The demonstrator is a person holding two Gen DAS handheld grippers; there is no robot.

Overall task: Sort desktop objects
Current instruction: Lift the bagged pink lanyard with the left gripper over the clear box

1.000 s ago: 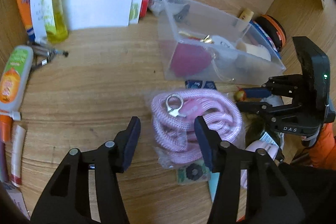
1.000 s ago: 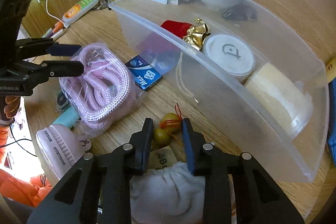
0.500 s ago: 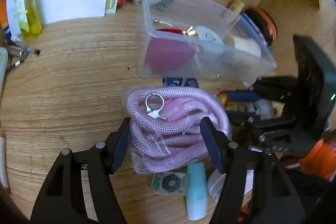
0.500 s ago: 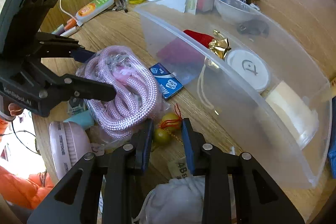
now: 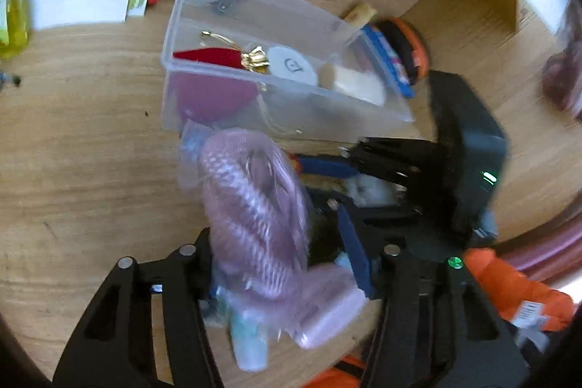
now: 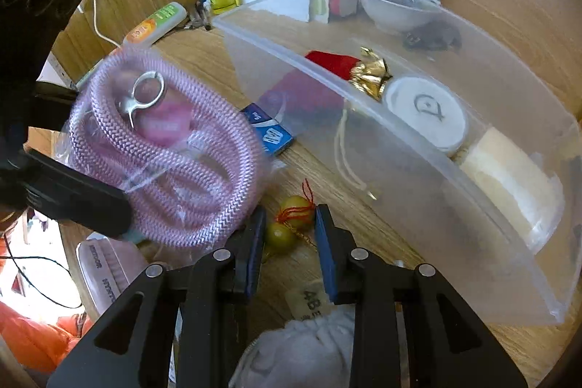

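Note:
A clear bag of coiled pink rope [image 5: 254, 206] with a metal clasp [image 6: 145, 93] stands tipped on edge, raised off the wooden desk. My left gripper [image 5: 276, 228] has its jaws closing around it, with the bag between the pads; one black finger [image 6: 72, 202] crosses under the coil. My right gripper [image 6: 287, 224] hovers low with a narrow gap between its jaws. Two yellow beads on red thread [image 6: 287, 224] lie on the desk at its fingertips, untouched on the right side. A clear plastic bin [image 6: 400, 151] lies just beyond, holding a red pouch, a gold ornament, a white round tin and a cream block.
A small blue box [image 6: 269, 133] lies by the bin. A pink brush [image 6: 105, 275] and a teal tube [image 5: 247, 340] lie under the rope. A white cloth pouch [image 6: 302, 351] is below my right gripper. Papers, a bowl [image 6: 393, 10] and an orange-green tube [image 6: 156, 22] crowd the far side.
My left gripper moved forward over the rope bag, closed in on it and tipped it up off the desk. The right gripper and the beads stayed put.

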